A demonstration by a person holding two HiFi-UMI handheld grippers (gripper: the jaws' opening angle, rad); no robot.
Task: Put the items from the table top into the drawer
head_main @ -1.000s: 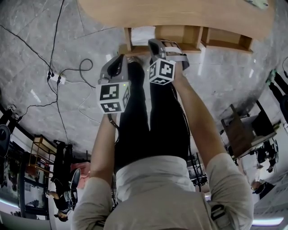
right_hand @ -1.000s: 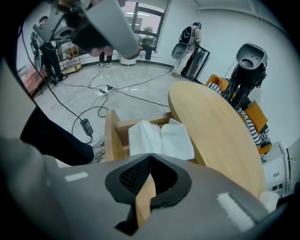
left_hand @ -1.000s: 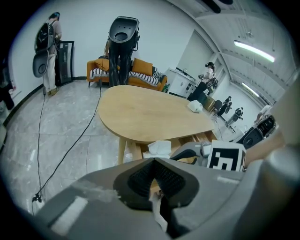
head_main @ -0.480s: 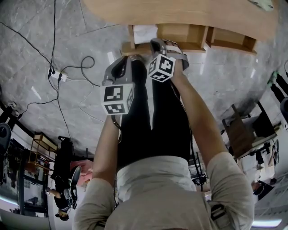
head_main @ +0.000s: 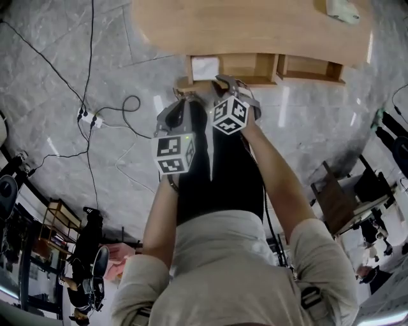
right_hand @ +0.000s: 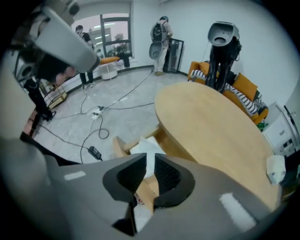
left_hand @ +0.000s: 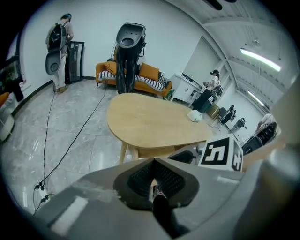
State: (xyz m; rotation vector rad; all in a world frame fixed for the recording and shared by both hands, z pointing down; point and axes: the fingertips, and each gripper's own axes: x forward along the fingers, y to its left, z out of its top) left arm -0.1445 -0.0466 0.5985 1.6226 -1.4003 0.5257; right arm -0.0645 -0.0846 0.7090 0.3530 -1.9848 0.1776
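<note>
An open wooden drawer (head_main: 191, 81) under the oval table top (head_main: 255, 28) holds a white folded item (head_main: 204, 67), also seen in the right gripper view (right_hand: 147, 147). My right gripper (head_main: 223, 79) hangs above that drawer. Its jaws (right_hand: 149, 157) are opening with nothing between them; the white item and drawer wood show through the gap. My left gripper (head_main: 185, 95) is beside it, slightly nearer me, with pads pressed together (left_hand: 153, 161) and nothing seen in them. A small white object (head_main: 344, 11) lies on the table's far right end (left_hand: 194, 116).
A second open drawer (head_main: 312, 67) sits to the right of the first. Cables and a power strip (head_main: 86, 116) lie on the floor at left. A dark chair (head_main: 338, 191) stands at right. An orange sofa (left_hand: 133, 75) and people stand far off.
Both grippers have lifted up and back from the drawer toward me. The right gripper rolled, and its marker cube shows a different face.
</note>
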